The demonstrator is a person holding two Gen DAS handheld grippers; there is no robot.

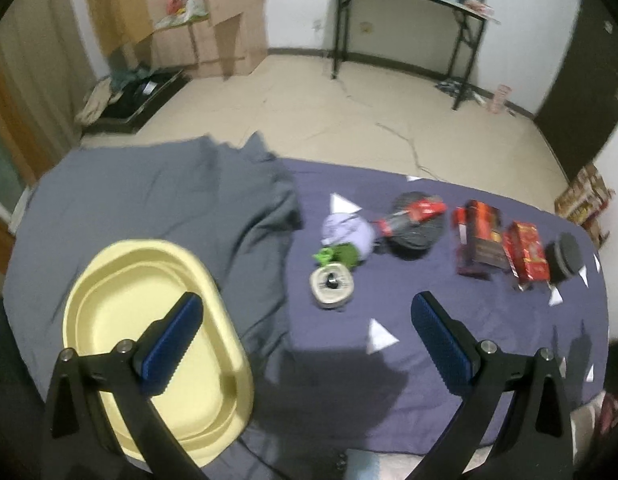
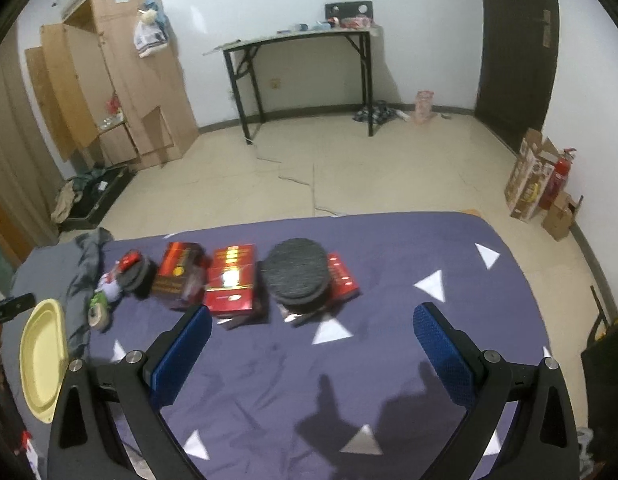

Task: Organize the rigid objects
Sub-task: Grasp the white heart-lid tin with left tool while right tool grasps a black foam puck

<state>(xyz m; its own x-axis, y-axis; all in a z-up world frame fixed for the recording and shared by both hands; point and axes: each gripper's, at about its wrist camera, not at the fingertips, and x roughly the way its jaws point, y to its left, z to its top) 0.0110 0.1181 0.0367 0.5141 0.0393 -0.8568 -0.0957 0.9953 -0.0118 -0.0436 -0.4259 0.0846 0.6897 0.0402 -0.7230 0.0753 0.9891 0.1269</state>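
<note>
A row of small objects lies on the purple sheet (image 1: 389,360): a round pale tin (image 1: 331,285), a green toy (image 1: 336,255), a lilac object (image 1: 347,230), a red can on a black disc (image 1: 419,220), a dark red box (image 1: 480,236), a bright red box (image 1: 527,251) and a black round jar (image 1: 565,258). An empty yellow tray (image 1: 157,344) lies at the left. My left gripper (image 1: 305,320) is open above the sheet, its left finger over the tray. In the right wrist view my right gripper (image 2: 313,340) is open, just short of the red box (image 2: 231,280) and black jar (image 2: 297,276).
A grey cloth (image 1: 169,200) lies bunched on the left part of the bed, under the tray. Beyond the bed is bare tiled floor, a black folding table (image 2: 301,76), a cardboard wardrobe (image 2: 121,72), a dark door (image 2: 517,40) and a fire extinguisher (image 2: 557,176).
</note>
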